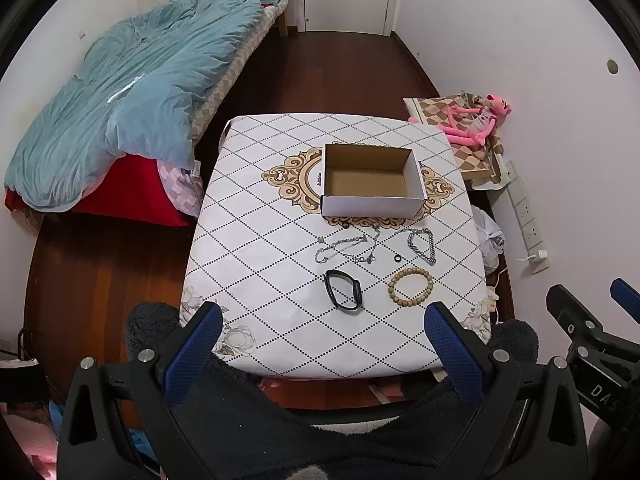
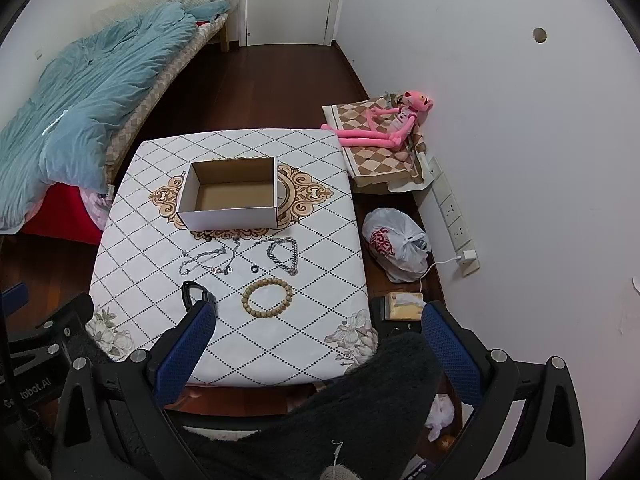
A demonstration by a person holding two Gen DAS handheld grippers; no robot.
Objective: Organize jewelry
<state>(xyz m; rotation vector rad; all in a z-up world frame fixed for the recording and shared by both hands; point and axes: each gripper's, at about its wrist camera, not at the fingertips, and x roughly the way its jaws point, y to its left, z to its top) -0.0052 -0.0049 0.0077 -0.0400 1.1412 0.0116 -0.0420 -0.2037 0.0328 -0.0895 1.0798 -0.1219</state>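
An open, empty cardboard box (image 1: 370, 182) (image 2: 230, 196) stands mid-table. In front of it lie a thin silver chain (image 1: 344, 248) (image 2: 208, 258), a thick silver chain (image 1: 422, 246) (image 2: 284, 256), a small black ring (image 1: 397, 259) (image 2: 253, 269), a wooden bead bracelet (image 1: 411, 284) (image 2: 267, 297) and a black band (image 1: 343, 290) (image 2: 196, 292). My left gripper (image 1: 324, 320) hangs open above the table's near edge, nothing between its fingers. My right gripper (image 2: 318, 318) is open too, above the near right corner, and its left finger (image 2: 188, 344) covers part of the black band.
The table wears a white diamond-pattern cloth (image 1: 280, 280) (image 2: 320, 280). A bed with a blue quilt (image 1: 132, 96) lies left. On the right are a pink plush toy (image 2: 384, 126), a white plastic bag (image 2: 394, 244), a tissue pack (image 2: 404, 305) and a wall power strip (image 2: 456, 220).
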